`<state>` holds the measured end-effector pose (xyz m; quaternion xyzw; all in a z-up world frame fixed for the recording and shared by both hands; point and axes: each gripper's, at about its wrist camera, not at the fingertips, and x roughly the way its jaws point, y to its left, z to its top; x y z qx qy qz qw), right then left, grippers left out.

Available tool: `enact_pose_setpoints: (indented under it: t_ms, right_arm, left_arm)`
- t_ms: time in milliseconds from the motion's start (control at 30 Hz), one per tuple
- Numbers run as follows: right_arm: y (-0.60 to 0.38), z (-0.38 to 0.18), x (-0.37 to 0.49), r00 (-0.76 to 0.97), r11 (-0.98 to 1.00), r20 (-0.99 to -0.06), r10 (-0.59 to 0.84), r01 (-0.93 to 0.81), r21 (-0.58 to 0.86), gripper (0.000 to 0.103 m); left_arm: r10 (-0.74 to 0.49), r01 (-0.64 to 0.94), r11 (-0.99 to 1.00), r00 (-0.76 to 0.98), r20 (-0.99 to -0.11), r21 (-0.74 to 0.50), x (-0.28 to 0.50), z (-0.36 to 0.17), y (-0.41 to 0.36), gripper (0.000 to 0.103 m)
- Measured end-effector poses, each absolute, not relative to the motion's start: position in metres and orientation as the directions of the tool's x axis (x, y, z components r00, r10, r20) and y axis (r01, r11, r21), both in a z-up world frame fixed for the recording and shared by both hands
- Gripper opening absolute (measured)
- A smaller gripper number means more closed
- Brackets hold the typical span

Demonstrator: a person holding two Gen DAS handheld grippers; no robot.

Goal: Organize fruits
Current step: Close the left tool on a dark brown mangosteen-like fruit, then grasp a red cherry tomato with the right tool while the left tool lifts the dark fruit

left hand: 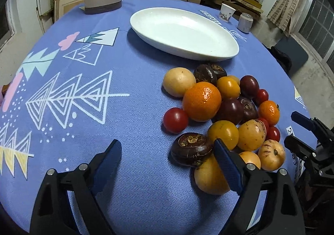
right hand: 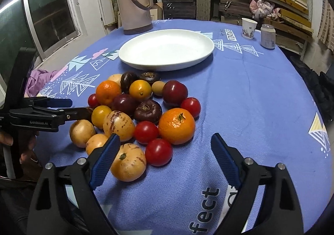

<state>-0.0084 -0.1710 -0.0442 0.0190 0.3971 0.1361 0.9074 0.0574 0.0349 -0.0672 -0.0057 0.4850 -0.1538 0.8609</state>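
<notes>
Tablecloth (left hand: 135, 172) bears fruits (left hand: 221, 109) beside left gripper (left hand: 167, 157) (agape).

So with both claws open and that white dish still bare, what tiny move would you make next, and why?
Probably ease the left gripper a little to its right, so the dark water chestnut sits between its fingers, then close. Both grippers are open and hold nothing, the white dish is empty, and that chestnut lies at the pile's near edge, right beside one finger. The right gripper is equally free.

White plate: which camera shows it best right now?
The right wrist view: the white plate sits near centre, whole and empty, rim unobstructed. The left wrist view shows the plate whole too, but skewed and further off-centre.
</notes>
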Motion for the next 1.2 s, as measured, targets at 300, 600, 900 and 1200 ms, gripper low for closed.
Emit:
enact_pose_setpoints:
  t_ms: [300, 600, 900, 1200]
  right_arm:
    - [-0.176, -0.042, -0.008, 0.654, 0.963, -0.708, 0.265, -0.218, 0.159, 0.089]
    - [-0.172, -0.046, -0.007, 0.646, 0.964, -0.719, 0.256, -0.225, 0.142, 0.091]
    - [-0.187, -0.051, 0.005, 0.626, 0.981, -0.759, 0.176, -0.176, 0.082, 0.084]
    - [-0.180, -0.054, 0.009, 0.561, 0.964, -0.793, 0.239, -0.236, 0.123, 0.061]
  left_arm:
    - [-0.288, 0.302, 0.940, 0.453, -0.844, -0.159, 0.066, -0.072, 0.028, 0.054]
    - [-0.220, 0.324, 0.944, 0.483, -0.847, -0.060, 0.066, -0.077, 0.021, 0.042]
    - [-0.224, 0.338, 0.940, 0.497, -0.838, -0.050, 0.064, -0.077, 0.022, 0.042]
    - [-0.229, 0.338, 0.939, 0.502, -0.834, -0.054, 0.061, -0.078, 0.024, 0.042]
